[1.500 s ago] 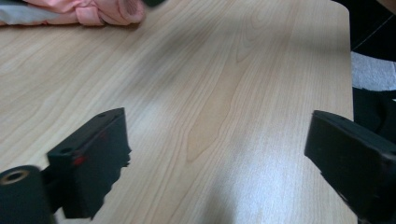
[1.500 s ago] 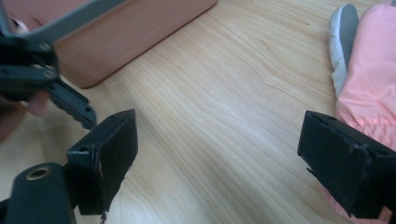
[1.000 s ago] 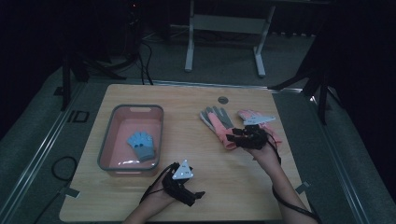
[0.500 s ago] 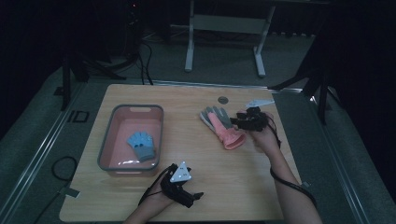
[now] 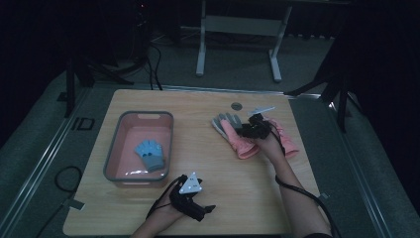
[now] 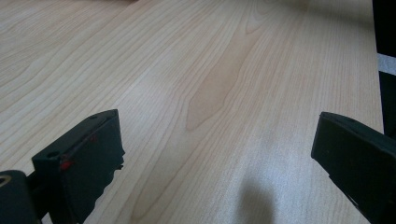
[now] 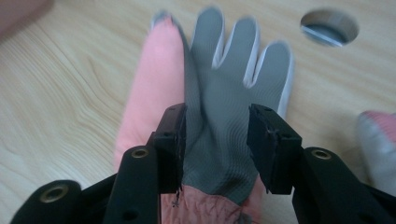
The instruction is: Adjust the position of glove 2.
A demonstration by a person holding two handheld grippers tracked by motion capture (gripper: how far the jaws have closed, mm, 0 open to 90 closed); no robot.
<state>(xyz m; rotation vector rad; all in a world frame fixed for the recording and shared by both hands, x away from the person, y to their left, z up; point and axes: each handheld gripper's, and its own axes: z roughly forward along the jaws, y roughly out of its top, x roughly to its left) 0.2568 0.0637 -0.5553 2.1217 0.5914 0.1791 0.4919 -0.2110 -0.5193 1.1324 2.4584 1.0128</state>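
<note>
My right gripper (image 7: 215,140) has moved from 3 o'clock onto the grey glove (image 7: 229,98), jaws half-closed astride it; left gripper (image 6: 219,154) gapes over bare table (image 6: 210,70).

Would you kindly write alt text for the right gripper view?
The right tongs stand slightly apart, straddling the grey palm of a pink-and-grey glove lying flat on the wooden table. A round hole in the tabletop sits at the upper right.

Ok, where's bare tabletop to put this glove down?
Bare wood lies between the pink bin and the grey-and-pink glove, and along the table's near edge between the left gripper and the person's right forearm. It is crowded around the right gripper, where another pink glove lies.
</note>
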